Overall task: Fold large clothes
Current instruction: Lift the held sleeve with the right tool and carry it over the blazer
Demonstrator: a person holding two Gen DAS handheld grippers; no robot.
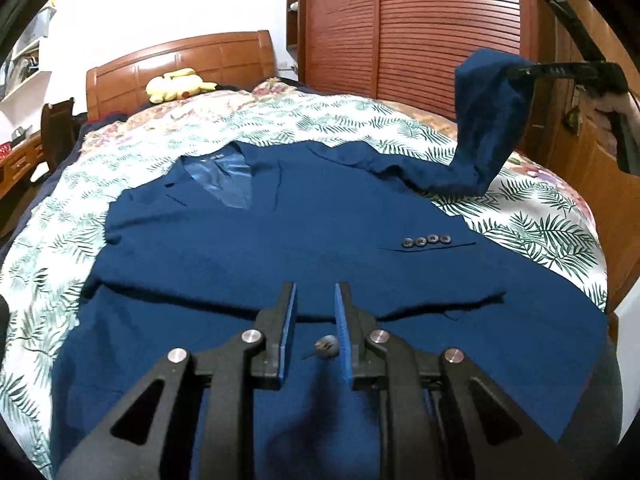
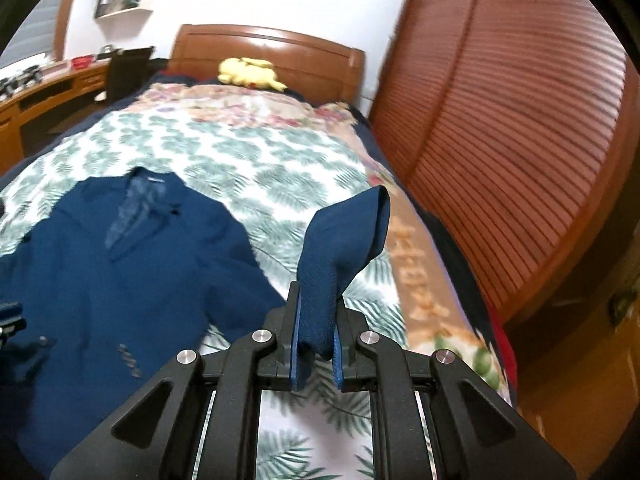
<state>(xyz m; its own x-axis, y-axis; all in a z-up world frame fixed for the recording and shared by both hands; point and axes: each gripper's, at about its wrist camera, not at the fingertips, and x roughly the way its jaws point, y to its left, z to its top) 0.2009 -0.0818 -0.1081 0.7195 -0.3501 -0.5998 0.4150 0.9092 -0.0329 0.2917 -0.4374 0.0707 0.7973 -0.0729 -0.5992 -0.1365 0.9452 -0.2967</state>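
Note:
A navy blue suit jacket [image 1: 280, 248] lies flat, front up, on the bed, collar toward the headboard; it also shows in the right wrist view [image 2: 120, 272]. One sleeve with several cuff buttons [image 1: 426, 240] lies folded across the front. My left gripper [image 1: 315, 292] hovers open just above the lower front, near a front button [image 1: 327, 346], holding nothing. My right gripper [image 2: 316, 312] is shut on the end of the other sleeve [image 2: 344, 232] and holds it raised above the bed's right side; this also shows in the left wrist view [image 1: 492, 120].
The bed has a leaf-print cover [image 2: 256, 160] and a wooden headboard [image 1: 180, 64] with a yellow plush toy [image 1: 176, 85]. A slatted wooden wardrobe [image 2: 520, 120] stands close along the right side. A desk and chair [image 2: 120, 72] stand at the left.

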